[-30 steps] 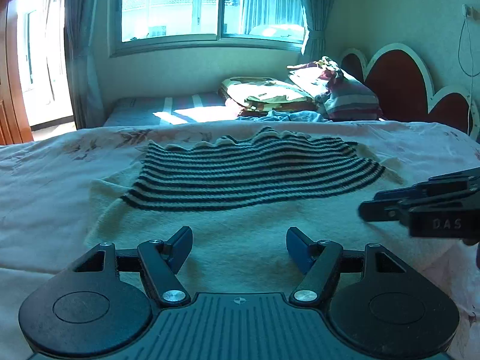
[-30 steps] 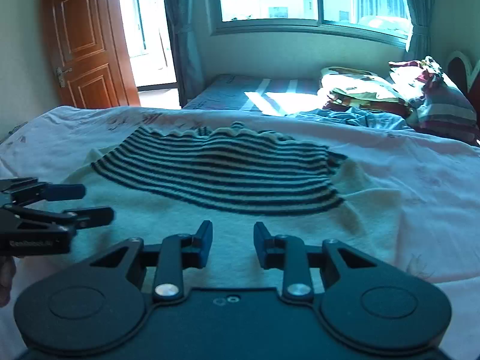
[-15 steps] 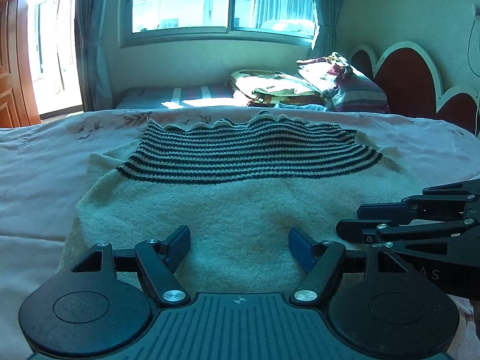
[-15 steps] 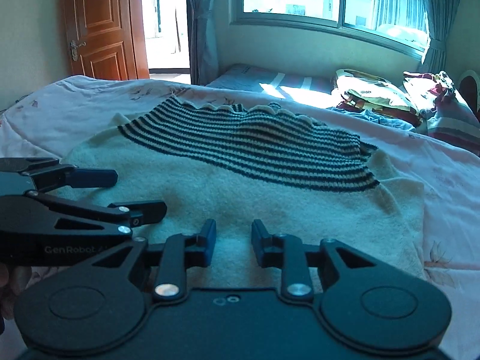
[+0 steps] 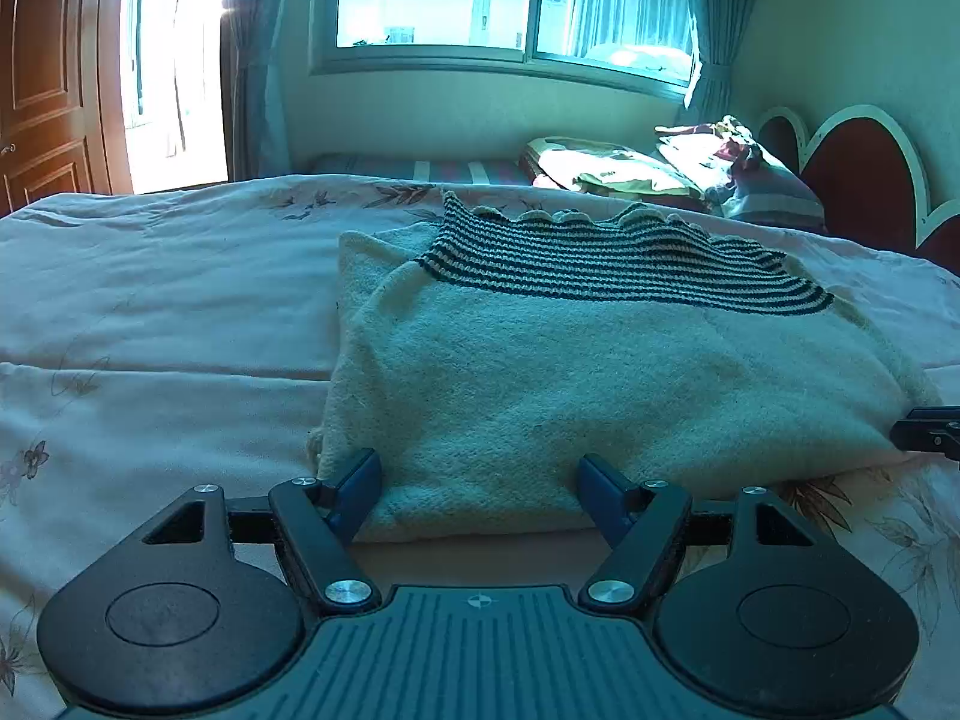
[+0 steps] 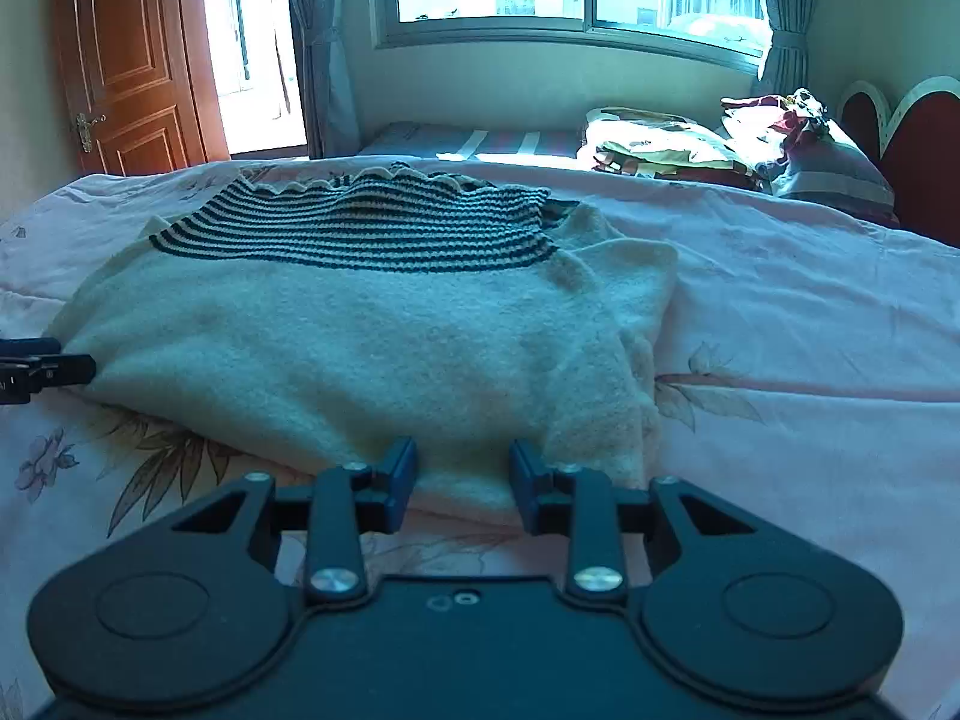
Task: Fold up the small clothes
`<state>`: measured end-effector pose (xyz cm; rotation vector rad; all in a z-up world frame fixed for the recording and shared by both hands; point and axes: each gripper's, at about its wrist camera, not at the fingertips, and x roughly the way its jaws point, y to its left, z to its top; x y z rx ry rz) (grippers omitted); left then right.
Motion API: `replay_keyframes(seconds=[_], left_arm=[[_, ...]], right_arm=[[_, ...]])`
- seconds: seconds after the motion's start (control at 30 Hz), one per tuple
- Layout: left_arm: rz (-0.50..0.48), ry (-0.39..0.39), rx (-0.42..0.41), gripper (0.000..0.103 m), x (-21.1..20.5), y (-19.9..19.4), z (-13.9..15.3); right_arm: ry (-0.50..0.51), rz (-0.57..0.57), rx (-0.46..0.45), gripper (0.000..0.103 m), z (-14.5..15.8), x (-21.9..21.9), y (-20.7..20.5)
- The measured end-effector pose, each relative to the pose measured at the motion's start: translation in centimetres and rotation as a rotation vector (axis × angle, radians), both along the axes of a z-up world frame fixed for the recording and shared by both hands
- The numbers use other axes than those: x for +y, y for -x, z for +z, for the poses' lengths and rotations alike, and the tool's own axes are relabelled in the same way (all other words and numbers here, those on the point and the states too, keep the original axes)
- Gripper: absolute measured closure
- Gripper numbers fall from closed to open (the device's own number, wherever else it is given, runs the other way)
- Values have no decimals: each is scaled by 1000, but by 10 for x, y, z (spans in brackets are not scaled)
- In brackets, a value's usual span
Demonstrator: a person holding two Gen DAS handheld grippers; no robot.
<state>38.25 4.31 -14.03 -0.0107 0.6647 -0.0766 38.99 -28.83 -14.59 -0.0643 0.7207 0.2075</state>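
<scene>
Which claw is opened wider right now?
The left claw. Its blue fingers stand far apart across the sweater's near edge, while the right claw has a smaller gap between its fingers.

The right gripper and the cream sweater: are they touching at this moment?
Touching. In the right wrist view, the near hem of the sweater bulges between the open fingers of the right gripper, whose blue pads press against the knit.

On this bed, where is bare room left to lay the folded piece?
Bare floral bedsheet lies left of the cream sweater with navy stripes, toward the wooden door, and right of it too. Crowded: the heaped bedding and pillows by the headboard.
</scene>
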Motion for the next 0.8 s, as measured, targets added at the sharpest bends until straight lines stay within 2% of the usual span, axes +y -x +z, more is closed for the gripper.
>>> replay_keyframes(seconds=[0.17,0.3,0.37,0.43,0.5,0.6,0.7,0.8], left_arm=[[-10,-2,7,31,2,1,1],[-9,-7,12,31,2,3,4],[12,-28,-28,31,-7,7,17],[-13,-19,-72,31,-23,8,28],[-58,-14,-82,31,-47,3,33],[-101,-21,-53,31,-80,-7,26],[-99,-50,11,31,-92,-14,8],[-108,-75,-11,27,-93,-5,2]], right_arm=[[-29,-1,16,71,2,-11,1],[-15,-9,30,71,3,-18,5],[-16,-13,-11,72,16,-18,11],[-27,-27,-42,71,24,-17,11],[-42,-47,-42,72,24,-15,4],[-14,-61,-17,73,15,-9,-5],[37,-59,5,73,2,-9,-4],[37,-48,-5,73,-1,-16,2]])
